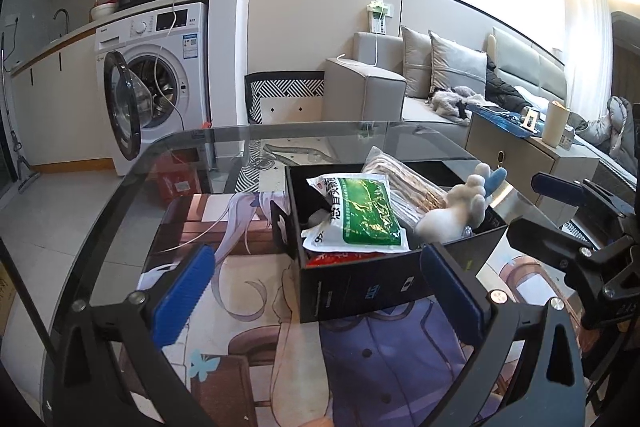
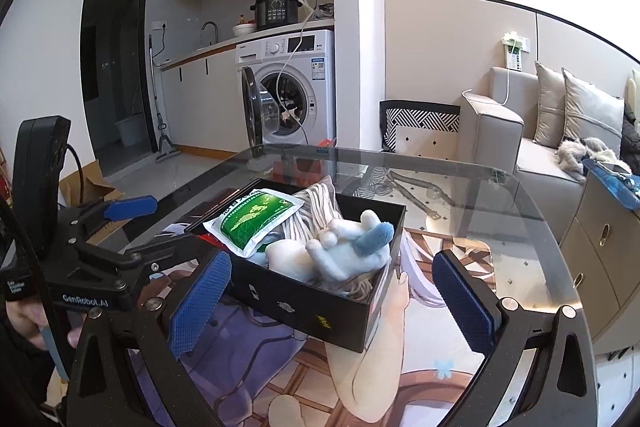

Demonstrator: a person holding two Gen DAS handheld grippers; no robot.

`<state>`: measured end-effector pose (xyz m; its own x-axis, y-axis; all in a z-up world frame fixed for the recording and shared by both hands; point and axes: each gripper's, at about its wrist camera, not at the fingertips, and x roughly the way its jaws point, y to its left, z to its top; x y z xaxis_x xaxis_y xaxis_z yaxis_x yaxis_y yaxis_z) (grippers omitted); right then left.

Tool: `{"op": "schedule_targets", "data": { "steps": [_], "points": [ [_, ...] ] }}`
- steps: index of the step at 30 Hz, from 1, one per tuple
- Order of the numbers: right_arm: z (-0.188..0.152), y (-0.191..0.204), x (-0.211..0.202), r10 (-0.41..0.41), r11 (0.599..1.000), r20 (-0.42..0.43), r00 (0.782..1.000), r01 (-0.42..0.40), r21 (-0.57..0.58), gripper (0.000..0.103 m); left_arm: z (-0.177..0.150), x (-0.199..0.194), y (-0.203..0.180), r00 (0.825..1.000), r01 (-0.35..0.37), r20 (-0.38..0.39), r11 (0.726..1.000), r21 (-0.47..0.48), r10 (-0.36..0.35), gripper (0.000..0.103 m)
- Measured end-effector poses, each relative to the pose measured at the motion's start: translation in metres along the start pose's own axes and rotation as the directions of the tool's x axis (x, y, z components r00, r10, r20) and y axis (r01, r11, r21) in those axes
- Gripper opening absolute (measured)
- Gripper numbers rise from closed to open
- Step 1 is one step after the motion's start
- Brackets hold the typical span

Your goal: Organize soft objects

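The black box point(image 1: 360, 283) is sitting on the glass counter point(image 1: 120, 195), resting on a printed illustrated mat point(image 1: 248, 291) that is covering the near part of the surface. The box is open at the top and is holding the soft objects.

Contents of the box:
- A green-and-white pouch point(image 1: 360, 215) is lying on top toward the box's left side, tilted, with one edge overhanging the items beneath it.
- A striped cloth bundle point(image 1: 408, 183) is lying behind the pouch, against the far wall.
- A white plush toy point(image 1: 452, 215) with a blue part point(image 1: 494, 181) is lying at the right end, projecting above the rim.
- A red item is showing under the pouch; its identity cannot be determined.

The left hand-held gripper point(image 1: 320, 295) is hovering in front of the box with its blue-padded jaws standing wide apart and holding nothing. Its right pad is overlapping the box's near right corner in the left wrist view; contact cannot be confirmed.

The right hand-held gripper point(image 2: 336, 303) is also standing with jaws spread wide and holding nothing, facing the box point(image 2: 304, 303) from the side where the plush toy point(image 2: 332, 251) is lying. The pouch point(image 2: 256, 223) is lying farther back in this view.

Each hand-held gripper is appearing at the edge of the other's camera view.
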<state>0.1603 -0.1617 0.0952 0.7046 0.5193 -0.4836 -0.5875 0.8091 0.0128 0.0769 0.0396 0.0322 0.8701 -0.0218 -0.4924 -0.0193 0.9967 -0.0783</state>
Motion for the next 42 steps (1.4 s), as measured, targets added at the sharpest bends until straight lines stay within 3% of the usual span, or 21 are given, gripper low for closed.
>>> {"op": "schedule_targets", "data": {
  "steps": [25, 42],
  "points": [
    [-0.023, -0.007, -0.008, -0.016, 1.0, 0.088, 0.996, 0.014, 0.026, 0.102, -0.009, -0.003, -0.003, 0.999, -0.022, 0.041, 1.0, -0.012, 0.023, 0.103],
    [-0.025, -0.007, -0.01, -0.033, 0.999, 0.084, 0.996, 0.03, 0.038, 0.102, -0.01, -0.003, -0.01, 0.998, -0.044, 0.047, 0.999, 0.02, 0.043, 0.103]
  ]
}}
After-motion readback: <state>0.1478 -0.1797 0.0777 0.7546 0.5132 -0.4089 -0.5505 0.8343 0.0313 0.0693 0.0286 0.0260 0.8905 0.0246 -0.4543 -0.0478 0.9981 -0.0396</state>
